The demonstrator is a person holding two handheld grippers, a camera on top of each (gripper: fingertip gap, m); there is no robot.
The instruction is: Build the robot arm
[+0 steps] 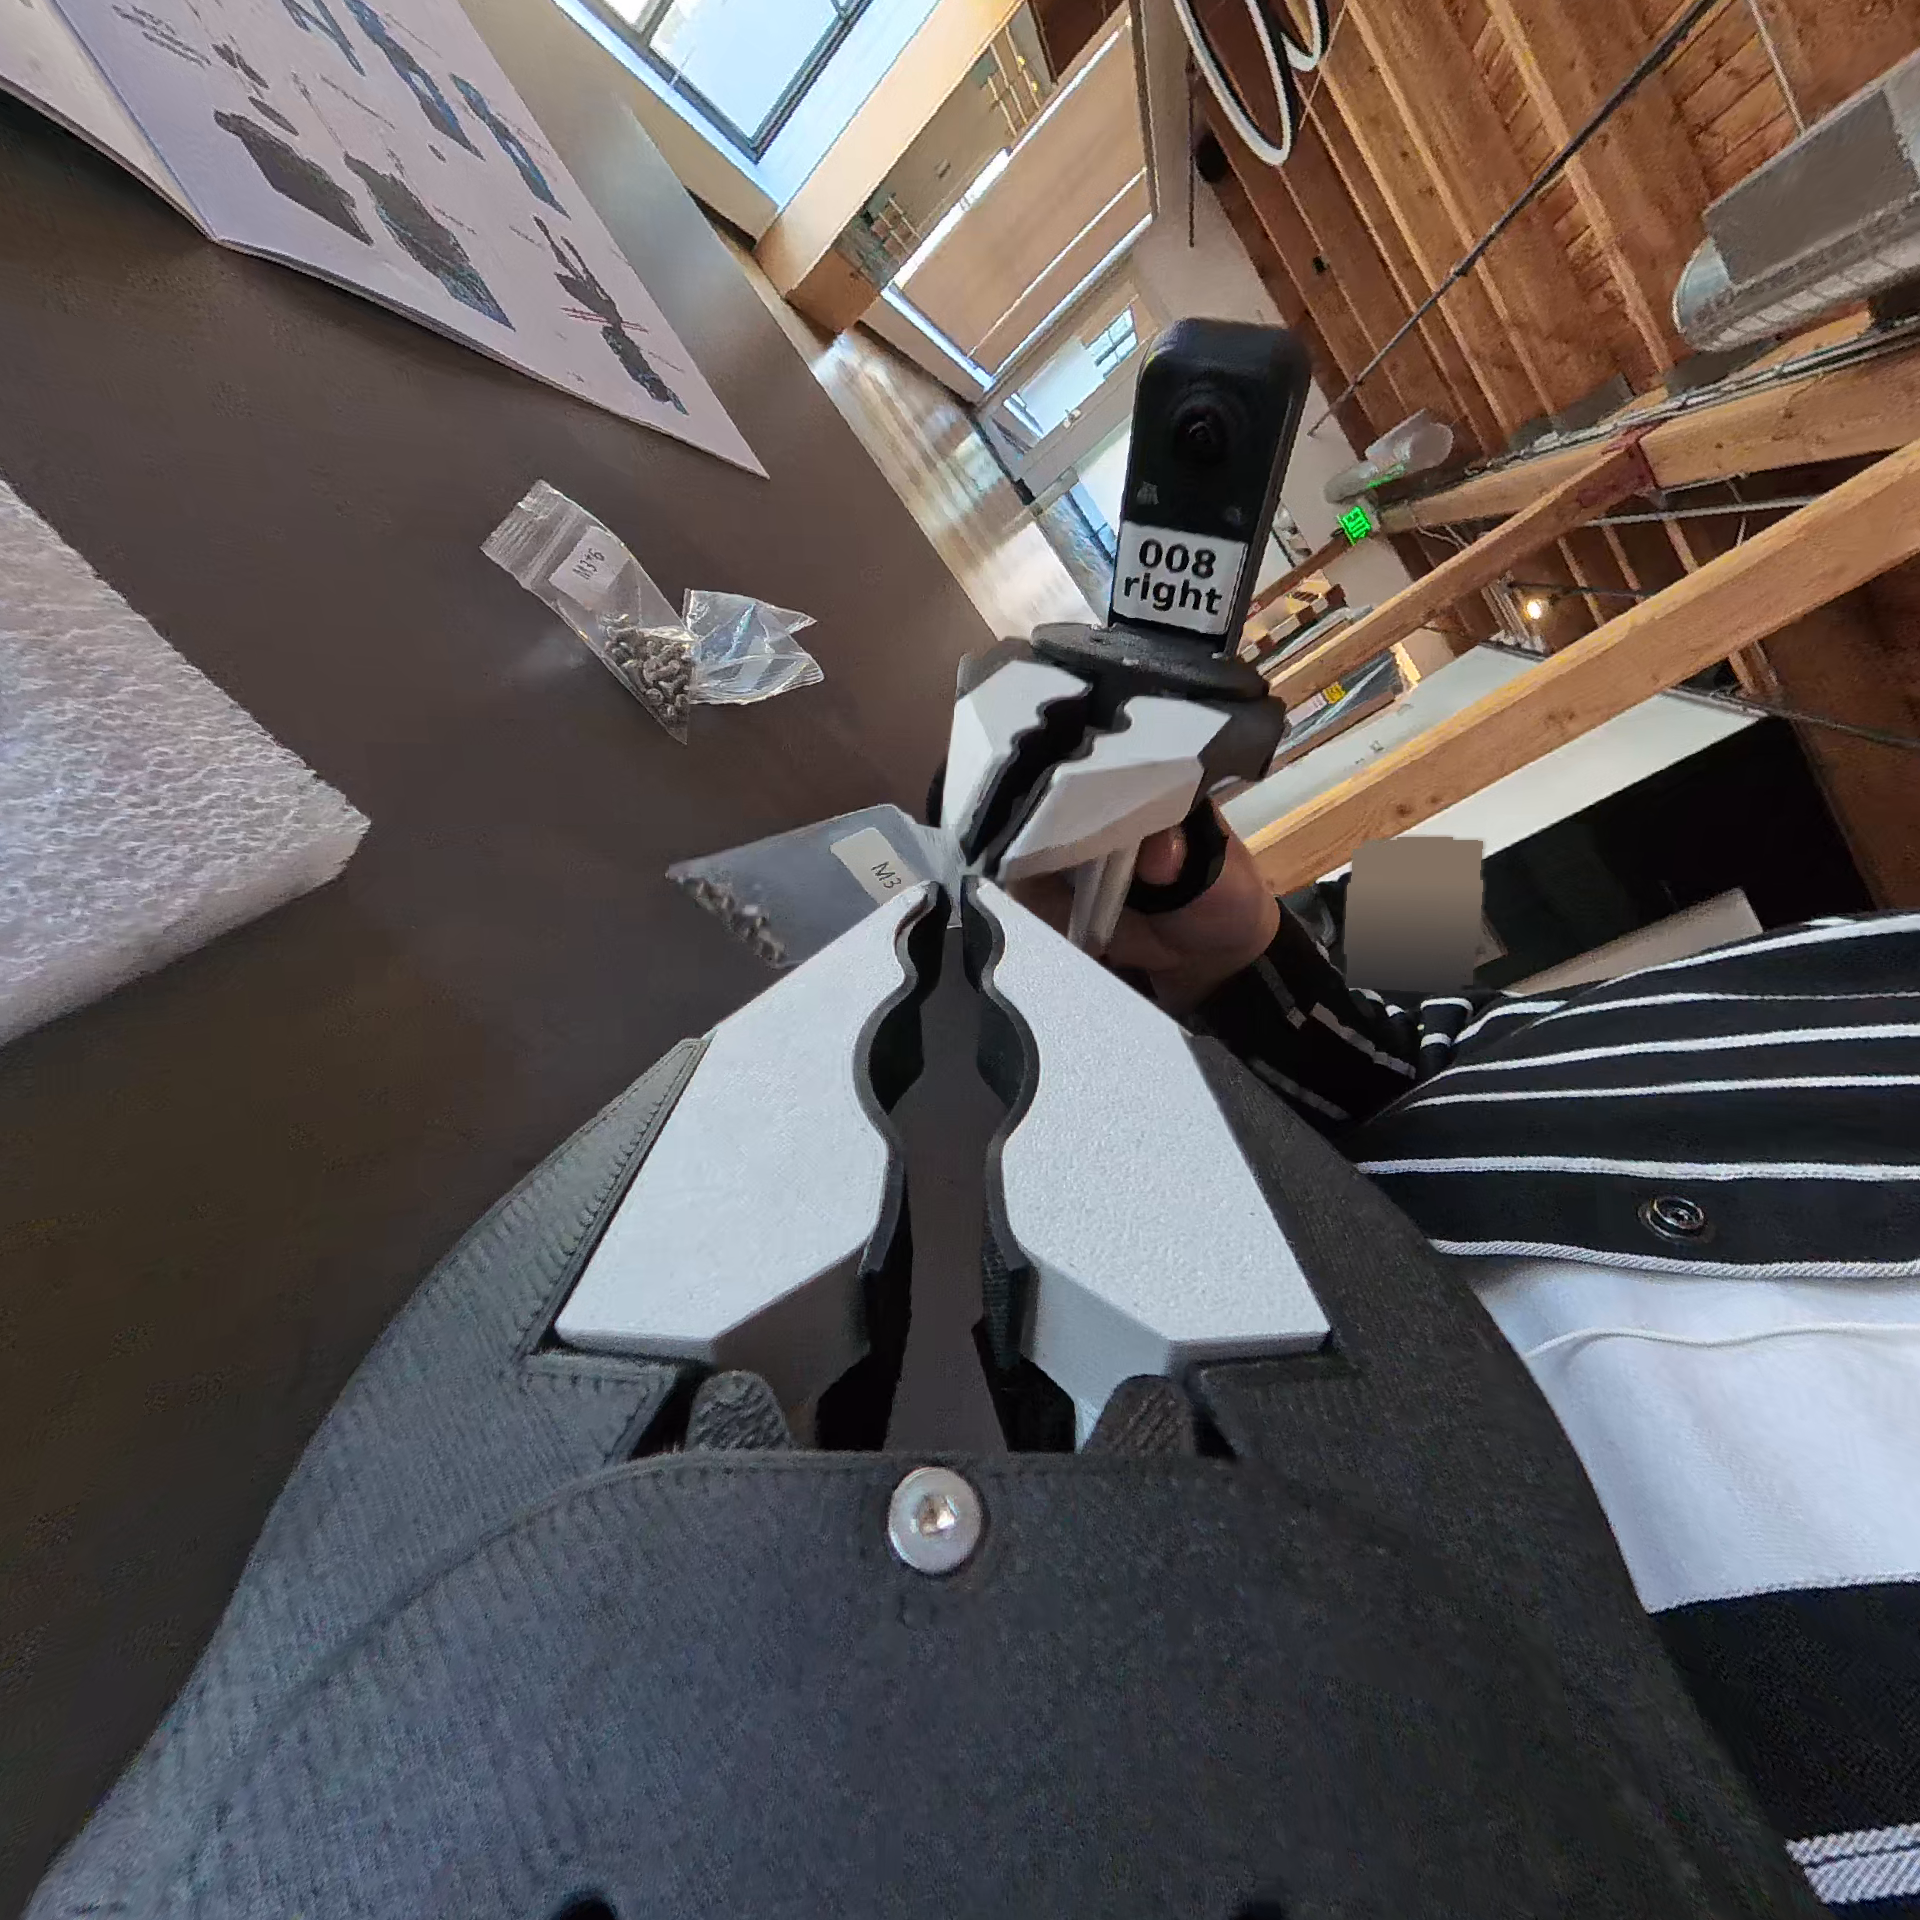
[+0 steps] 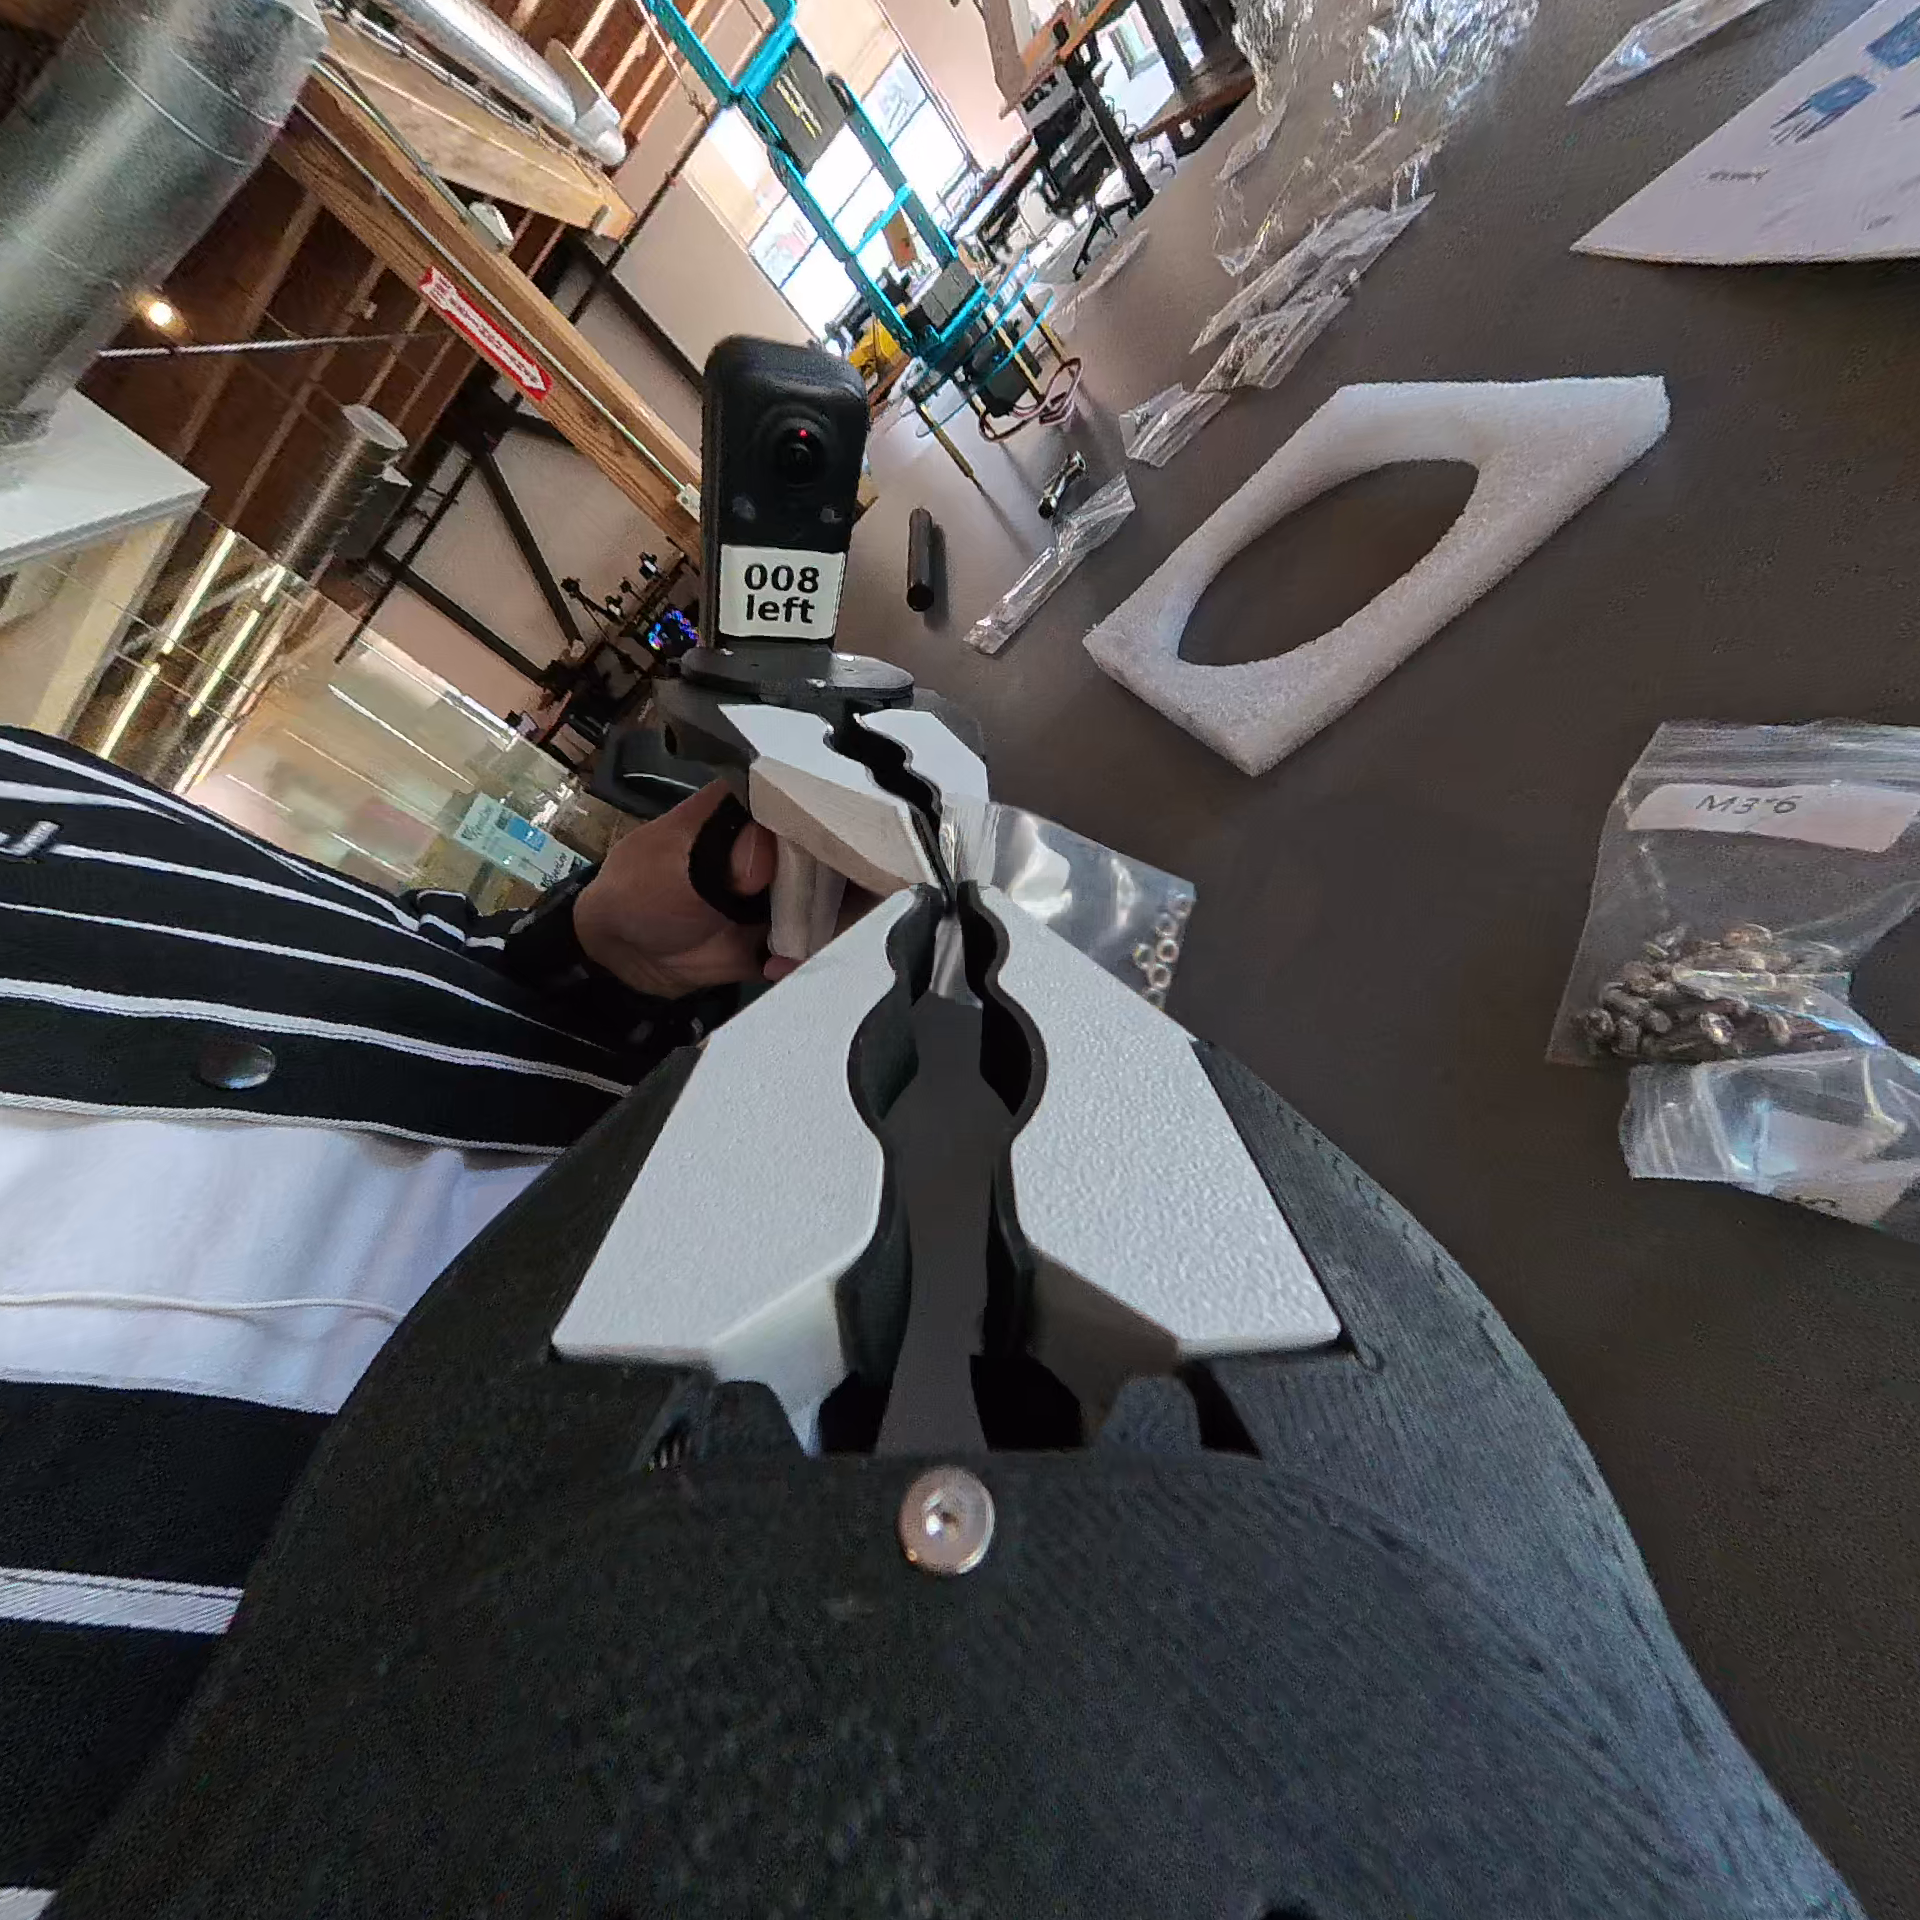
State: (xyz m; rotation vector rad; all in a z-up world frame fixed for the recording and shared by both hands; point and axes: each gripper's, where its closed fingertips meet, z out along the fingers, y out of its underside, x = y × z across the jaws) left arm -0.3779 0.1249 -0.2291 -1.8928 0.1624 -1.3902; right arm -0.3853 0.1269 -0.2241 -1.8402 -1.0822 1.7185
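Observation:
A small clear zip bag (image 1: 800,883) with a white label and small metal parts in it hangs between my two grippers above the dark table (image 1: 312,1143). My left gripper (image 1: 951,899) is shut on the bag's top edge. My right gripper (image 1: 961,857), held in a hand, faces it and is shut on the same edge right beside it. In the right wrist view the bag (image 2: 1091,883) hangs to the right of my right gripper (image 2: 940,902), with the left gripper (image 2: 940,847) just beyond, tip to tip. Both white fingers pinch thin plastic.
A labelled bag of screws (image 1: 634,613) (image 2: 1745,914) and a crumpled clear bag (image 1: 748,649) (image 2: 1787,1132) lie on the table. A white foam block (image 1: 125,748), a foam frame (image 2: 1382,561), a printed sheet (image 1: 416,187), a black cylinder (image 2: 920,561) and a person's striped sleeve (image 1: 1558,1039) are near. The tips of both grippers are at nearly the same place. The white foam block (image 1: 125,748) is about 12 centimeters from both grippers' fingertips. The right camera catches it too, in the right wrist view (image 2: 1304,689).

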